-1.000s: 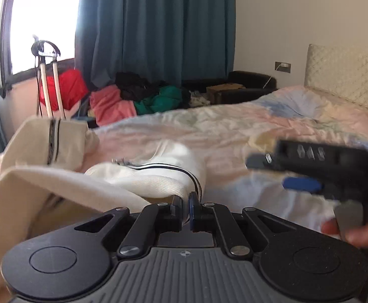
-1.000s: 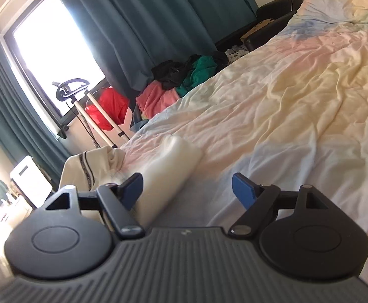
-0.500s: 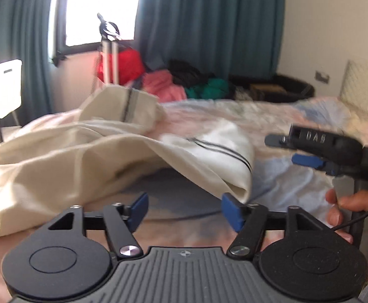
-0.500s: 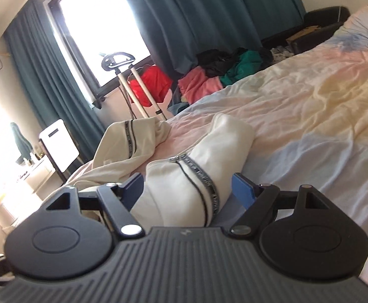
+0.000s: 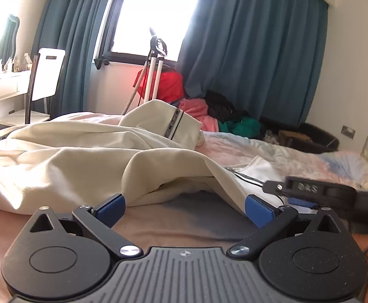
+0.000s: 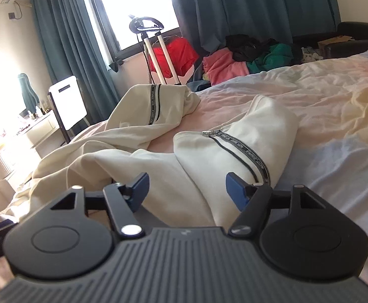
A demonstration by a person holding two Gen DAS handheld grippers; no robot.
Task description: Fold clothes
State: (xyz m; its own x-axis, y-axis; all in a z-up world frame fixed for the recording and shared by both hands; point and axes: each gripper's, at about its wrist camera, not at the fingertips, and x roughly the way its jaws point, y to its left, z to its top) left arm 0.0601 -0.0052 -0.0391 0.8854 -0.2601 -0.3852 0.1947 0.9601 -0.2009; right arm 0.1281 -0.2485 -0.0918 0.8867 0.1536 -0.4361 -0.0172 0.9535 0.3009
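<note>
A cream zip-up jacket (image 5: 83, 161) with black-and-grey trim lies crumpled on the bed; it also shows in the right wrist view (image 6: 209, 156), zipper facing up. My left gripper (image 5: 184, 205) is open and empty, low over the bedsheet just in front of the jacket's hem. My right gripper (image 6: 186, 189) is open, its jaws either side of the jacket's zipped front edge, not closed on it. The right gripper also shows at the right of the left wrist view (image 5: 310, 189).
The bed (image 6: 335, 106) has a pastel sheet. Beyond it are a pile of clothes (image 5: 219, 116), a red bag with a garment steamer (image 5: 156, 75), teal curtains (image 5: 247, 50), a white chair (image 5: 45, 75) and a desk (image 5: 2, 85) at left.
My left gripper opened and let go of the jacket, then drew back and swung left. My right gripper moved left over the jacket's zipper edge, staying open.
</note>
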